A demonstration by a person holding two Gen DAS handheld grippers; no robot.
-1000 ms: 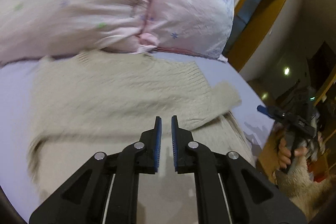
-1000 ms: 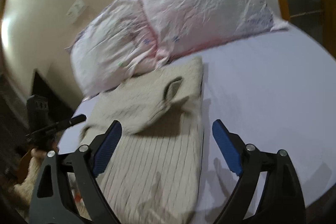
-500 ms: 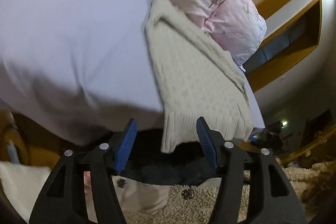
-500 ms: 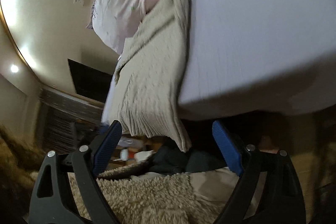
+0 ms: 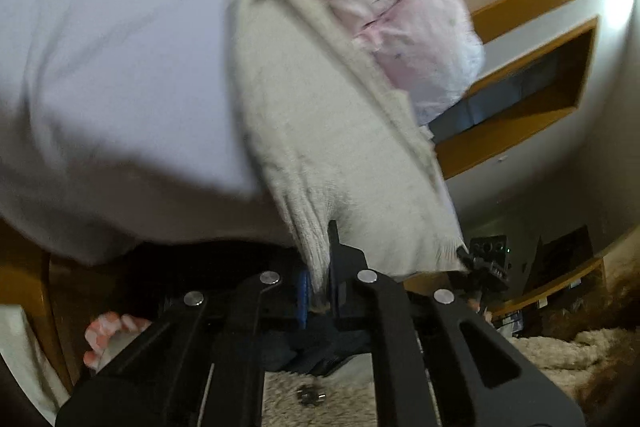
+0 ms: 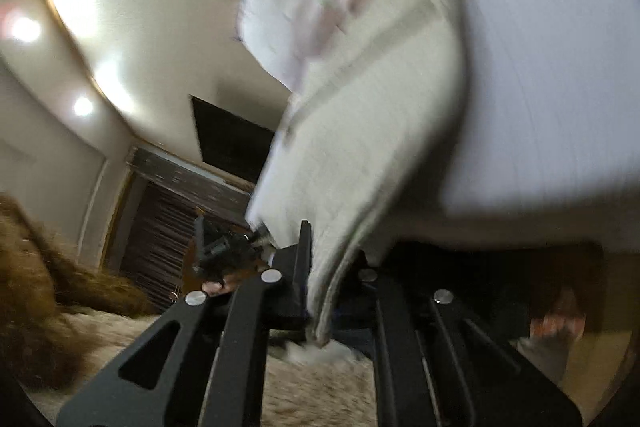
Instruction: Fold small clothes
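Knitwear like this cream sweater [image 5: 320,131] is soft, thick and floppy, light enough to lift by two corners yet likely to sag and stretch between them, so I judge the ribbed hem hanging off the bed's [image 5: 100,67] near edge the best place to hold. My left gripper [image 5: 318,291] is closed on one hem corner and my right gripper [image 6: 320,307] on the other, both low by the mattress edge and angled upward. Beyond them the sweater runs up the sheet to the pink pillows [image 5: 400,7].
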